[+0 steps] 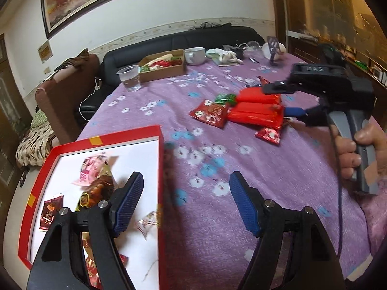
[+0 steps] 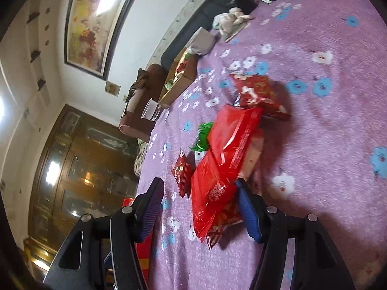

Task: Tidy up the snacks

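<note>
A pile of snacks lies on the purple flowered cloth: two long red packs (image 1: 256, 111) (image 2: 229, 145), a patterned red packet (image 1: 210, 113), a green packet (image 1: 225, 99) (image 2: 203, 137) and a small red packet (image 1: 268, 136). My right gripper (image 1: 275, 100) (image 2: 198, 182), held by a hand (image 1: 350, 154), stands open. The near end of a long red pack lies between its fingers, and the left pad is clear of it. My left gripper (image 1: 186, 174) is open and empty, over the right edge of a red box (image 1: 162, 145). That box has a white inside and holds several snack packets.
At the far side stand a brown cardboard box (image 1: 162, 66) (image 2: 179, 82) with snacks, a plastic cup of water (image 1: 129, 77) (image 2: 151, 112) and a white mug (image 1: 194, 54). Small clutter lies at the far end. A black sofa (image 1: 169, 43) runs behind the table.
</note>
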Tool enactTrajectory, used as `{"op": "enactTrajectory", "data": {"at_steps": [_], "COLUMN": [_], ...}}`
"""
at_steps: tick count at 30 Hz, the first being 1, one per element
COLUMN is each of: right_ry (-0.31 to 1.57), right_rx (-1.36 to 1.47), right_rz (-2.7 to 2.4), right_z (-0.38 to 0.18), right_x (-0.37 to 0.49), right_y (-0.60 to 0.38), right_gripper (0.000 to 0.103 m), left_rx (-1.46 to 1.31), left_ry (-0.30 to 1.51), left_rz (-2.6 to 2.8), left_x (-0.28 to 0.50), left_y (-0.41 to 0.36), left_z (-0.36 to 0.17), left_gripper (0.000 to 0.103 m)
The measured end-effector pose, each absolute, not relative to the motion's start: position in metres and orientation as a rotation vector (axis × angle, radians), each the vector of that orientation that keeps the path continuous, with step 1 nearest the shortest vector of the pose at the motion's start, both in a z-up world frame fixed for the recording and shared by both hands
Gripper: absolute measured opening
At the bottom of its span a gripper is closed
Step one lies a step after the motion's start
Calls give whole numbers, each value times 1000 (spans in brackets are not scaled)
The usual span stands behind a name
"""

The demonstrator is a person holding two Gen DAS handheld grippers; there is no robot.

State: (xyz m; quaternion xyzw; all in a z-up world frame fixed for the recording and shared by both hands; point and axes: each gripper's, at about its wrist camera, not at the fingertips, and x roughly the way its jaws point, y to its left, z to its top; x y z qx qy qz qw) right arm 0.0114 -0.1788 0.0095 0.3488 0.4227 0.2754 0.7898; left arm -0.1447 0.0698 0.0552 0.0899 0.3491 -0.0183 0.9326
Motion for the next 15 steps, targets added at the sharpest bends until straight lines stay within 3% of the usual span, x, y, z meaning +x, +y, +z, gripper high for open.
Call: {"op": "enactTrajectory", "data": {"at_steps": [6, 8, 15], "right_ry": [822, 759, 813], "right_rx": [510, 427, 549], "right_rz": [1042, 1071, 549], "right_z": [54, 66, 44], "right_x": [-27, -42, -11], "right_y": [-122, -119, -185], "right_gripper": [61, 69, 74], "left_rx": [148, 129, 134], "left_ry": [719, 719, 716], "left_rz": [-3, 8, 2], "left_x": [-149, -150, -150], "left_y": [82, 88, 89], "left_z": [55, 57, 57], "left_gripper": [74, 74, 74]}}
